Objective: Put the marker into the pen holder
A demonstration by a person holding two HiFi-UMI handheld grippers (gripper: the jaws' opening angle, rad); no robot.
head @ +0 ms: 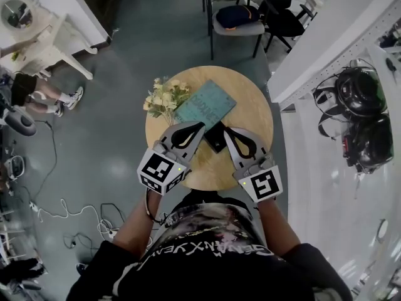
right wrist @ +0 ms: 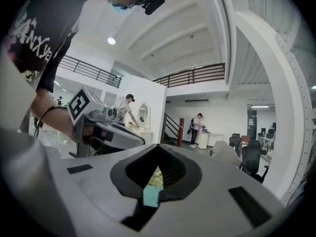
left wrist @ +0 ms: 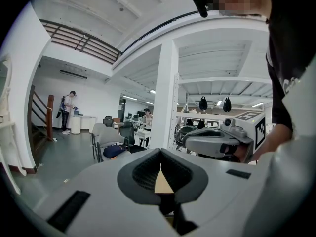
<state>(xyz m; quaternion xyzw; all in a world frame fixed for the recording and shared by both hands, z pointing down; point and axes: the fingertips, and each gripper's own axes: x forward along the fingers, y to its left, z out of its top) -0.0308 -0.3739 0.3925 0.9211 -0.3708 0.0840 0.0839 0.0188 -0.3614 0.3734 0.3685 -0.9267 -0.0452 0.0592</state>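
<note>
In the head view a small black square object (head: 216, 137), perhaps the pen holder, stands on the round wooden table (head: 254, 108). I see no marker in any view. My left gripper (head: 199, 126) hovers just left of the black object, my right gripper (head: 227, 131) just right of it, with their tips pointing toward each other. Both are shut with nothing held. In the left gripper view the jaws of the left gripper (left wrist: 160, 152) meet over bare wood, and the right gripper (left wrist: 212, 142) shows beyond. The right gripper (right wrist: 159, 147) faces the left gripper (right wrist: 106, 130).
A teal book (head: 205, 103) lies on the table's far half, with a bunch of yellow flowers (head: 164, 96) at its left edge. Chairs (head: 241, 14) stand beyond the table. White shelving (head: 351, 36) with black helmets (head: 357, 93) runs along the right.
</note>
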